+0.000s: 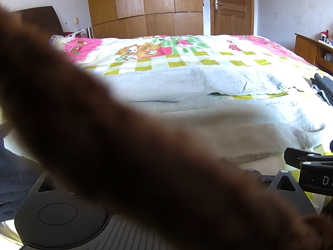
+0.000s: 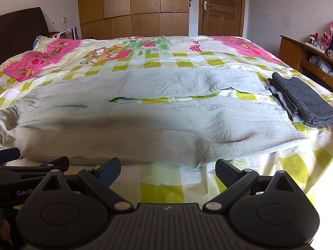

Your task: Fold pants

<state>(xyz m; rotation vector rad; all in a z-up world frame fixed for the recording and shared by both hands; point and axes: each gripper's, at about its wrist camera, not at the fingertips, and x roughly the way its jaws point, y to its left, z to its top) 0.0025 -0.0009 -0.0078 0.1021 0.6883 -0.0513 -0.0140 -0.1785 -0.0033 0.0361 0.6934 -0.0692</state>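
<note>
Left wrist view: blurred brown shape (image 1: 116, 137) across the lens, hiding the left tongs; spread or pressed together, cannot tell. Pale green pants (image 1: 218, 108) flat on the bed (image 1: 187, 60), lengthwise along its near edge. Part of the other tool at the right margin (image 1: 312, 170). Right wrist view: right tongs (image 2: 168, 171) spread wide, empty, low over the near edge of the bed (image 2: 162, 189), just short of the pants (image 2: 145, 125). Pants laid out crosswise, two legs side by side with a narrow gap between, leg ends toward the right. Folded dark grey garment (image 2: 301, 100) just beside the leg ends, near the right edge of the bed.
</note>
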